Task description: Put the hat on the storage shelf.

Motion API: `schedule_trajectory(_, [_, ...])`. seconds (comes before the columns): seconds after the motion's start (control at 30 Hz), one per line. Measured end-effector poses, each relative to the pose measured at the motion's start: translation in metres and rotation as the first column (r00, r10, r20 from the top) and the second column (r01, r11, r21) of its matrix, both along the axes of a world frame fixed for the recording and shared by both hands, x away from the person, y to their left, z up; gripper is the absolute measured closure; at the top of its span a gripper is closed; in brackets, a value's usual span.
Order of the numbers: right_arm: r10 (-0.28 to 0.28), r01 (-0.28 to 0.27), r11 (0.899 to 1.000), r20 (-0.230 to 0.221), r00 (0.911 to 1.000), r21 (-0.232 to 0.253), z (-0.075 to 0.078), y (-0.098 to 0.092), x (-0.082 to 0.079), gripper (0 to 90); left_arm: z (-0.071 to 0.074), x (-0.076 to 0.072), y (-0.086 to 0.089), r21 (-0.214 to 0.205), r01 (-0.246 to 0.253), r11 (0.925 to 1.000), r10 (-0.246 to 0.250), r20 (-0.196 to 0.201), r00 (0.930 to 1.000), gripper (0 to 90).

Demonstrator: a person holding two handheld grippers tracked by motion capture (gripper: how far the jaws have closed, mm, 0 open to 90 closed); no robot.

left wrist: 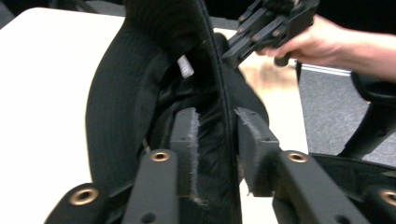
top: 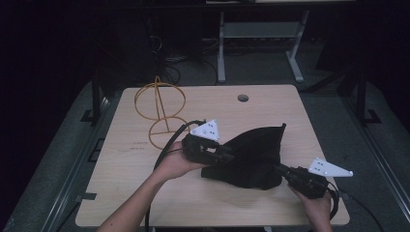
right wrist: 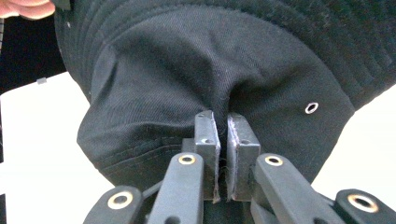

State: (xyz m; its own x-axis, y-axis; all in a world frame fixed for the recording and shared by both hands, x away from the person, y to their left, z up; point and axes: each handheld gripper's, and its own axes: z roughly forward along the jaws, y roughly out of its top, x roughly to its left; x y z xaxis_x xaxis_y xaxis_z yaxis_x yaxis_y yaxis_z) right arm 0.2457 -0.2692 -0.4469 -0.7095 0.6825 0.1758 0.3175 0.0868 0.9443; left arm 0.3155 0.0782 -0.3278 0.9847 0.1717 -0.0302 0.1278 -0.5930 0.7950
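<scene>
Currently the right gripper [right wrist: 223, 140] has its jaws pinched nearly together on a fold of the black hat [right wrist: 210, 70], at the crown, with a metal eyelet [right wrist: 311, 108] just to the side of the grip in the right gripper view. No earlier picture to compare. In the left gripper view, the left gripper [left wrist: 217, 144] stands with its jaws part-way apart, the hat's brim edge [left wrist: 223, 93] running up between them; the left pad lies against the cloth, while a narrow gap shows on the right pad's side, so the brim is straddled, not clearly pressed. A white label [left wrist: 186, 66] shows inside the hat. From the high view, the hat [top: 254, 154] is near the middle of the wooden table [top: 145, 188], held up between the left gripper [top: 227, 155] and the right gripper [top: 283, 170], one at each side of it. A yellow wire stand [top: 160, 108] sits on the table behind the left hand [top: 176, 164], well apart from the hat. Round cable hole [top: 243, 98] at the table's far edge.
</scene>
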Motion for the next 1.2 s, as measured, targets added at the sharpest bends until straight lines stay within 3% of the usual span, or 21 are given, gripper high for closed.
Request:
schedule_trajectory(0.1, [0.001,-0.001,1.0,0.015,0.9999,-0.002,0.008,-0.001,-0.001,84.8,0.001,-0.003,0.006,0.015,-0.01,0.9998,0.01,0.011,0.9999,59.5])
schedule_trajectory(0.2, [-0.001,0.001,1.0,0.017,0.9999,0.001,0.013,-0.001,-0.002,85.1,0.002,-0.006,0.012,0.028,-0.015,0.9995,0.015,0.016,0.9998,57.8])
schedule_trajectory(0.57, [-0.004,0.005,1.0,0.051,0.9987,-0.014,0.04,0.0,0.002,85.9,-0.005,-0.016,0.041,0.012,-0.068,0.9976,0.067,0.019,0.9976,48.5])
schedule_trajectory(1.2, [0.019,-0.013,0.998,0.1,0.9948,-0.069,0.084,0.008,0.013,86.9,-0.023,-0.031,0.079,-0.019,-0.137,0.9903,0.138,0.021,0.9903,43.3])
